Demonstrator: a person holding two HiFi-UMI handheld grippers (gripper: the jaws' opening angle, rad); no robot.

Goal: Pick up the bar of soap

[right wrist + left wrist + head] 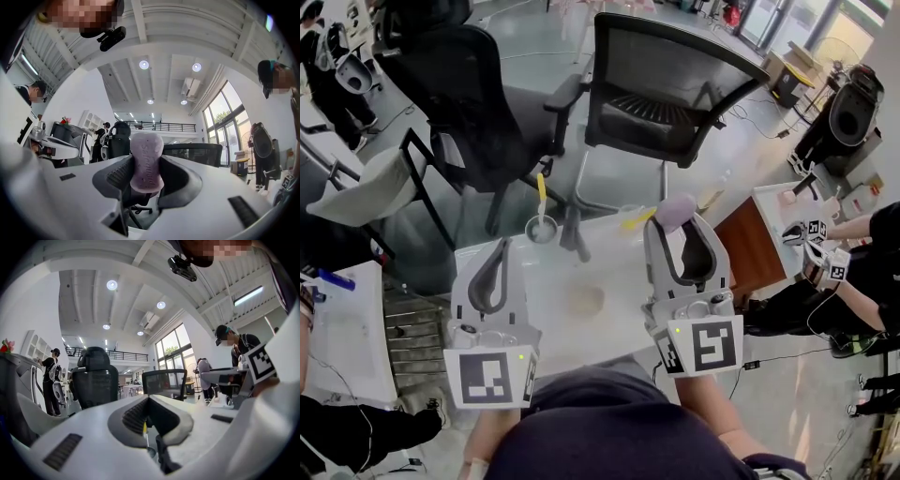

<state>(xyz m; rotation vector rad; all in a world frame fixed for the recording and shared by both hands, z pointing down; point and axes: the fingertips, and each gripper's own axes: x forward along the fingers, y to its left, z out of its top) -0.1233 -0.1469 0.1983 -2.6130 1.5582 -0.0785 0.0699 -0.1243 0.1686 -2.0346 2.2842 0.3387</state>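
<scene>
Lower left in the head view, the left claw [500, 247] is closed and empty over the white table [609, 267]. At centre stands a cup [541, 229] holding what may be a yellow brush. Right of centre, the right claw [676, 223] grips the purple bar of soap [674, 208] upright, raised above the table.

Soap bar [146, 161] in right claw [146, 174]; cup [541, 228] on table [614, 323] before left claw [500, 247].
</scene>
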